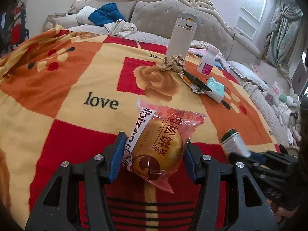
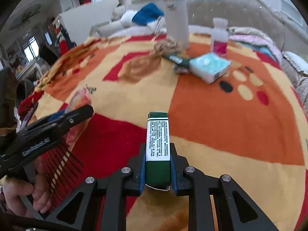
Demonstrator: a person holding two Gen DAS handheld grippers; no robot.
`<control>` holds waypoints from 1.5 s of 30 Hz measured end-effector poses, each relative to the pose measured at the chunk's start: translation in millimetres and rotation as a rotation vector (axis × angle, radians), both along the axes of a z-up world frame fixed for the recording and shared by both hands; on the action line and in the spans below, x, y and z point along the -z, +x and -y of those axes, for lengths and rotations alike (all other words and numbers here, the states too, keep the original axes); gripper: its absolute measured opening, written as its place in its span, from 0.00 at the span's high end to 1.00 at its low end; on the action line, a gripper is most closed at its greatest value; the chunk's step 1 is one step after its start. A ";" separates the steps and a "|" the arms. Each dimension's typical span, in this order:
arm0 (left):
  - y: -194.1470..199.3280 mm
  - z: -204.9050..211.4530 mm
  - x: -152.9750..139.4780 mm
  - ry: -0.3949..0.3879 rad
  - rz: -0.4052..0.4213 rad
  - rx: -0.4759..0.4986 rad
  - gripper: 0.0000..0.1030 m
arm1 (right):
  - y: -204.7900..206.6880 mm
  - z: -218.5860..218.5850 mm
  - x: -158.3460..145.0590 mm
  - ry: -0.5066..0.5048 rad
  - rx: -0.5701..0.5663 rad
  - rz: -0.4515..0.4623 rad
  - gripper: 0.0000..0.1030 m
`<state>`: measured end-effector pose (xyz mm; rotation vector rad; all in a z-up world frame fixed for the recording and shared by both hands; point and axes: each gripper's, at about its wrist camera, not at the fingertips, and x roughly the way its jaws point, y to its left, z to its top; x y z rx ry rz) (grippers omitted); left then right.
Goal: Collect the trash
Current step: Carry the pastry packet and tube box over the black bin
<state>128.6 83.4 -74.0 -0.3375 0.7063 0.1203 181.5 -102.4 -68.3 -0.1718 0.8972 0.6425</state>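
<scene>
My left gripper (image 1: 154, 156) is shut on a packaged pastry (image 1: 159, 148), a round bun in a pink and clear wrapper, held just above the blanket (image 1: 77, 80). In the right wrist view my right gripper (image 2: 157, 166) is shut on a narrow green and white carton (image 2: 157, 138) that sticks forward past its blue pads. The same carton (image 1: 233, 142) shows blurred at the right edge of the left wrist view. Further back on the blanket lie a crumpled brown paper ball (image 1: 174, 63) and a dark green wrapper (image 1: 196, 82).
A tall white flask (image 1: 182, 36) stands behind the paper ball. To its right are a white bottle with a pink label (image 1: 207, 60) and a pale blue tissue pack (image 1: 216, 88). A beige tufted sofa (image 1: 163, 15) with clothes on it runs behind. A hand (image 2: 28, 192) holds the left gripper.
</scene>
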 end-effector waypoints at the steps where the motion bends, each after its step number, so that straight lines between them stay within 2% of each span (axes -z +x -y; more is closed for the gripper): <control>1: 0.0 0.8 -0.4 0.003 0.001 0.002 0.48 | -3.9 6.0 -6.6 0.021 0.007 0.014 0.81; 5: 1.0 2.1 -0.4 0.012 -0.003 0.009 0.48 | -20.9 34.8 -35.1 0.110 0.018 0.049 0.81; 8: 1.4 2.1 -0.4 0.013 -0.009 0.006 0.48 | -32.8 54.8 -45.5 0.127 0.038 0.049 0.81; 15: 3.4 7.1 -1.6 0.038 -0.041 -0.006 0.48 | -57.0 103.4 -48.6 0.113 0.087 0.056 0.81; 19: -4.4 20.3 -9.0 -0.025 -0.026 0.012 0.48 | -64.8 133.0 -48.0 0.110 0.127 0.058 0.81; 21: -4.1 34.0 -13.8 -0.021 -0.027 0.036 0.48 | -64.6 146.6 -50.1 0.110 0.146 0.064 0.81; 26: 2.7 86.3 -32.4 0.054 -0.026 0.103 0.48 | -62.4 177.5 -57.9 0.103 0.187 0.078 0.81; 30: 8.3 118.8 -44.5 0.114 -0.051 0.107 0.48 | -64.7 197.3 -66.2 0.095 0.209 0.100 0.81; 38: 7.6 162.5 -59.5 0.215 -0.077 0.102 0.48 | -73.3 233.7 -75.7 0.076 0.250 0.129 0.81; 45: 8.4 185.6 -66.5 0.251 -0.073 0.134 0.48 | -74.7 276.5 -80.5 0.086 0.322 0.137 0.81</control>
